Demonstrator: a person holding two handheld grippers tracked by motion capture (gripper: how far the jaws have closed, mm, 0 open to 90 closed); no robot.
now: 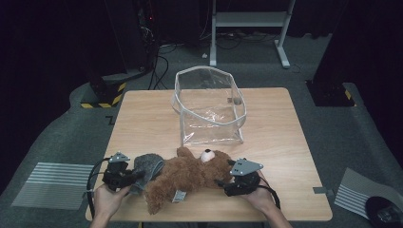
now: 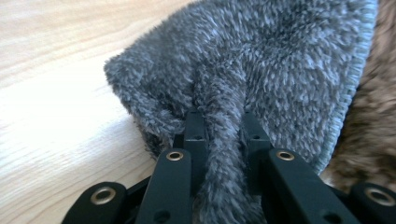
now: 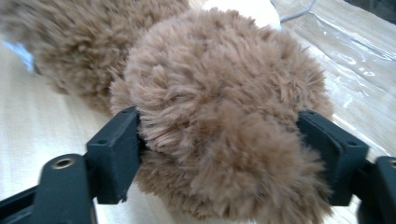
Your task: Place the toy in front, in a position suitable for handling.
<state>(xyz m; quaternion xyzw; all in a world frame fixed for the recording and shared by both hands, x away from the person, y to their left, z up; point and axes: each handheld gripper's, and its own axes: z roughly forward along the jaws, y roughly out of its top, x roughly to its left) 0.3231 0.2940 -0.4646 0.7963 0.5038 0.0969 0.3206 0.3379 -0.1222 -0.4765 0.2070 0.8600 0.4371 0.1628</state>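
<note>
A brown teddy bear [image 1: 190, 173] lies on its back near the front edge of the wooden table [image 1: 142, 123]. A grey fluffy cloth [image 1: 148, 165] lies against its left side. My left gripper [image 1: 135, 176] is shut on a pinched fold of this cloth [image 2: 261, 60]; in the left gripper view [image 2: 219, 119] the grey pile bulges up between the jaws. My right gripper [image 1: 219, 183] is at the bear's head end. In the right gripper view [image 3: 219, 135] the jaws stand wide, with a round furry part of the bear [image 3: 219, 93] between them and fur brushing both pads.
A clear plastic bag [image 1: 209, 107] stands upright with its mouth open behind the bear at mid-table, and its edge [image 3: 345, 42] shows past the bear's head. A white sewn label [image 1: 179, 195] sticks out of the bear. Bare wood lies to the left and right.
</note>
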